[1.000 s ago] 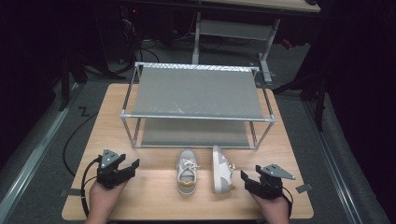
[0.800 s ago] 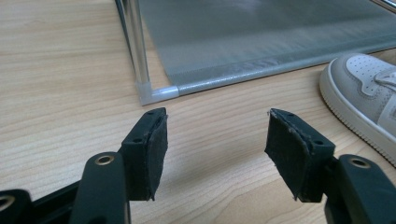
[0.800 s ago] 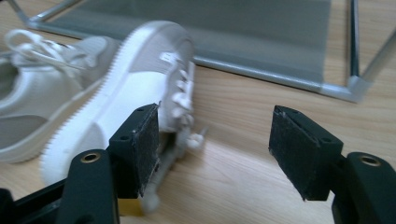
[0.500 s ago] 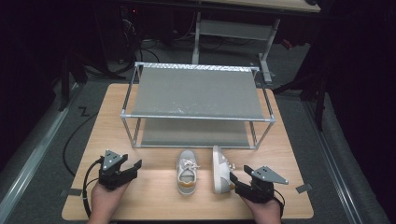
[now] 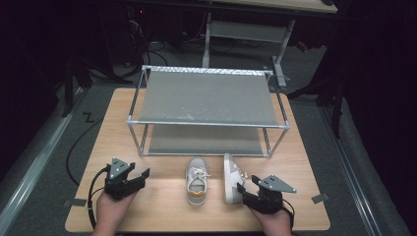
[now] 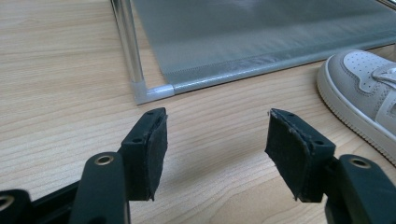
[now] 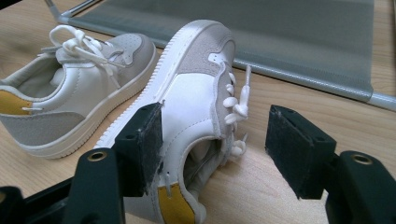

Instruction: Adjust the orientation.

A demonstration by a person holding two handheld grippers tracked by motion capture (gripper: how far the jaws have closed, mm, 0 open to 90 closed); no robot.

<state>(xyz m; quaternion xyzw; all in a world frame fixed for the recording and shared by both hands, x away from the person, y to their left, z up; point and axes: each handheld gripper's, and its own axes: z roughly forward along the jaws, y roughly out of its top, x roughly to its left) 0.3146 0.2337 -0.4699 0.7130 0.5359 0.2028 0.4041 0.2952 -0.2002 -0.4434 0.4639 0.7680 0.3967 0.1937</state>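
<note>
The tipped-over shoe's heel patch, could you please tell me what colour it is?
Yellow. The heel patch of the tipped-over shoe shows best in the right gripper view.

Lighting: overhead and confined to the table, brightest along its near edge; the room beyond the table's edges falls off to near black. High view: soft, slightly grainy, dim. Shadows: faint and short beside the rack and under the shoe lying on its side. Gripper views: brighter, warm, wood grain crisp in mid-frame; black pads at the bottom edge slightly soft. Mild sheen on the rack's metal post.
</note>
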